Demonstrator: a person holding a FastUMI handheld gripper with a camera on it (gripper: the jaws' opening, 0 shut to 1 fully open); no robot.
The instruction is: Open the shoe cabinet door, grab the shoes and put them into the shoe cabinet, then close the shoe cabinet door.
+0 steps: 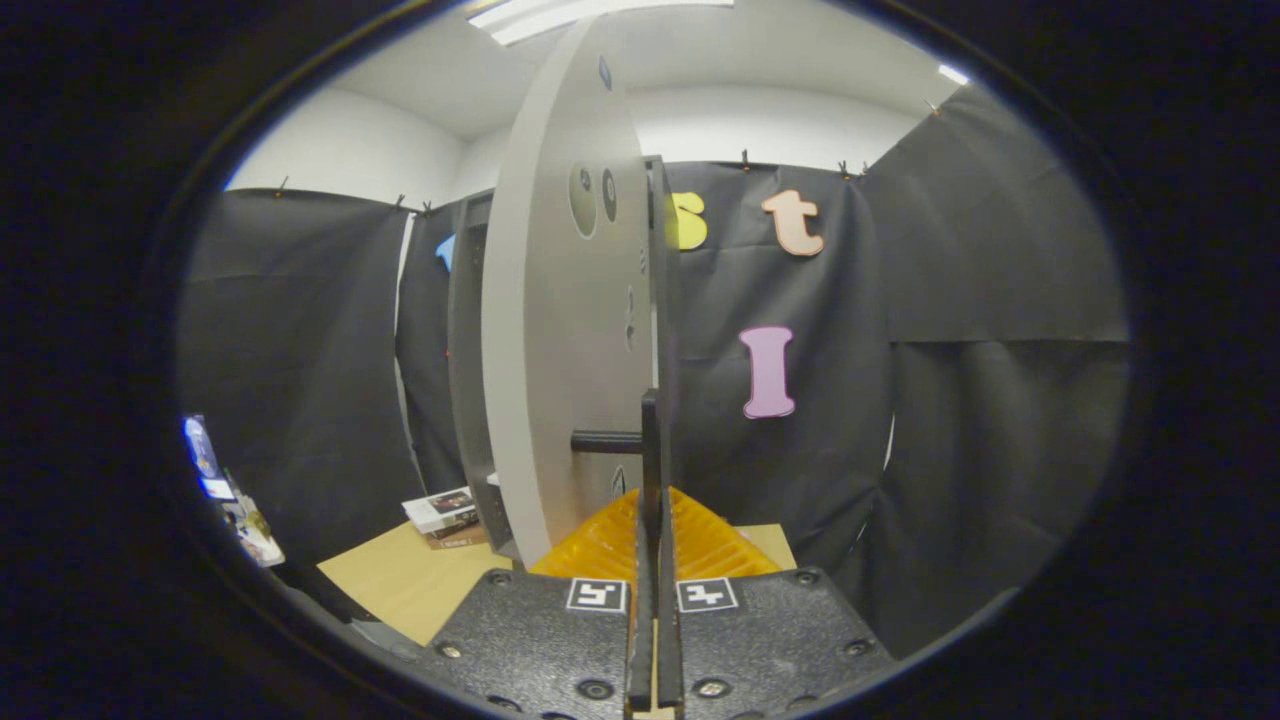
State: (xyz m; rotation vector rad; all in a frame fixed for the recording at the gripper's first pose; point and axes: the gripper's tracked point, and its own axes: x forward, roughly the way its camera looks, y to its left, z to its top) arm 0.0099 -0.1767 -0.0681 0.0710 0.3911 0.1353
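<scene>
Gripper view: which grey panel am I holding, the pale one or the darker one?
The pale door, nearest: its black handle is clamped between the orange fingers. The darker cabinet frame stands beyond it, untouched.

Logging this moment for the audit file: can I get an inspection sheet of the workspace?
Surface: tan table top, partly covered.
Job's things: grey cabinet door swung open, edge-on; its black handle between the fingers. Shoes: nothing seen.
Clutter: small stack of boxes beside the cabinet base.
Grippers: hand-held gripper, orange fingers closed on the handle.
Cables: nothing seen.
Surroundings: black cloth wall, white ceiling.
</scene>
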